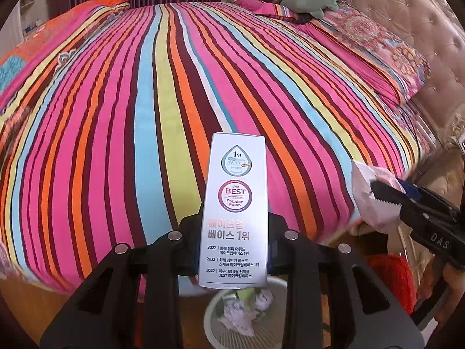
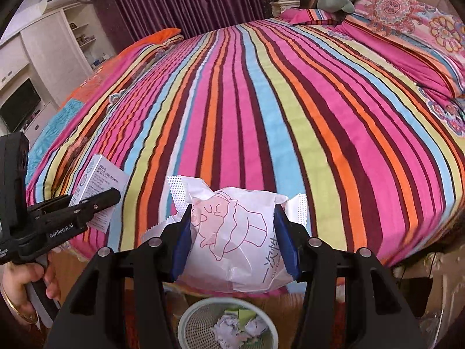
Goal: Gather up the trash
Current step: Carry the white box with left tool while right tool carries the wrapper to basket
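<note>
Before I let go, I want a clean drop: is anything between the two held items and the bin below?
Nothing visible. The white box and the pig-print packet hang over the mesh bin, which holds only crumpled paper.

box (image 1: 234,209): glossy card | packet (image 2: 238,241): crinkled matt paper | bedspread (image 1: 145,116): soft cloth | bin (image 2: 189,322): mesh

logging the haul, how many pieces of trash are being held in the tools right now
2. A white cosmetics box in the left tool, and a white pig-print wrapper in the right tool, both above the bin.
</note>
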Tool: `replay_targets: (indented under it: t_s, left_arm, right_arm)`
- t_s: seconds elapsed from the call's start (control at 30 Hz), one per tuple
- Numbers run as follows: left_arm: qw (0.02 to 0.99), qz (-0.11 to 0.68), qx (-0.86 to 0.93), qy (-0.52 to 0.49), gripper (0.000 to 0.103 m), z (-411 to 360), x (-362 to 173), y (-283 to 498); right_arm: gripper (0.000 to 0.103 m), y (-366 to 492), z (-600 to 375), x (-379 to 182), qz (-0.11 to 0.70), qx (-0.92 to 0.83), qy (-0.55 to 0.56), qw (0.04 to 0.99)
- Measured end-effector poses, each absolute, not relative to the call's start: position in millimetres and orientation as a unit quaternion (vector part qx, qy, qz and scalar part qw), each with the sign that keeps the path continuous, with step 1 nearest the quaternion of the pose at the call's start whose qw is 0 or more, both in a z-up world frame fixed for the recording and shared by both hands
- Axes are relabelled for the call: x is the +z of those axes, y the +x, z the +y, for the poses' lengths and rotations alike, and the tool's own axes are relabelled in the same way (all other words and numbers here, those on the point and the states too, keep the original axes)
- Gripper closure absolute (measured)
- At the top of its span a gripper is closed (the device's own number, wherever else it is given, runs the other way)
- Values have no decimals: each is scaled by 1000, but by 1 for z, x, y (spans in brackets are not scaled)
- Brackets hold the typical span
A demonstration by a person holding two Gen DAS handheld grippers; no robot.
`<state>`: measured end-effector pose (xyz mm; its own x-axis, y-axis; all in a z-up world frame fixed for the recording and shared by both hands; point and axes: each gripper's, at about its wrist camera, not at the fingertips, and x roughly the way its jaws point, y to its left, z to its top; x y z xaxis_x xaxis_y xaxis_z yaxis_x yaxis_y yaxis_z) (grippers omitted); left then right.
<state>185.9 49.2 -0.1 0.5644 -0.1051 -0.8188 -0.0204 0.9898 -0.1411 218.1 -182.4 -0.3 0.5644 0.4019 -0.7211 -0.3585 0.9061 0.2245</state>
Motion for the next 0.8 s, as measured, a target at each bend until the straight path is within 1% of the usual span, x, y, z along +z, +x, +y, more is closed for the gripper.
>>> replay_targets:
  t_s: [0.2, 0.43, 0.63, 0.8]
  left_arm:
    - [875, 477, -34, -73, 73, 37, -16, 140]
    - [856, 510, -42, -77, 73, 22, -56, 90]
    - [831, 547, -40, -92, 73, 13, -93, 66]
    - [801, 587, -39, -113, 73, 7, -123, 64]
  right_arm:
    - [52, 179, -185, -7, 426, 219, 23, 878]
    - [52, 142, -186, -30, 462, 219, 27, 859]
    - [52, 123, -184, -61, 505, 214, 36, 835]
    - [52, 117, -183, -87, 545, 206, 51, 811]
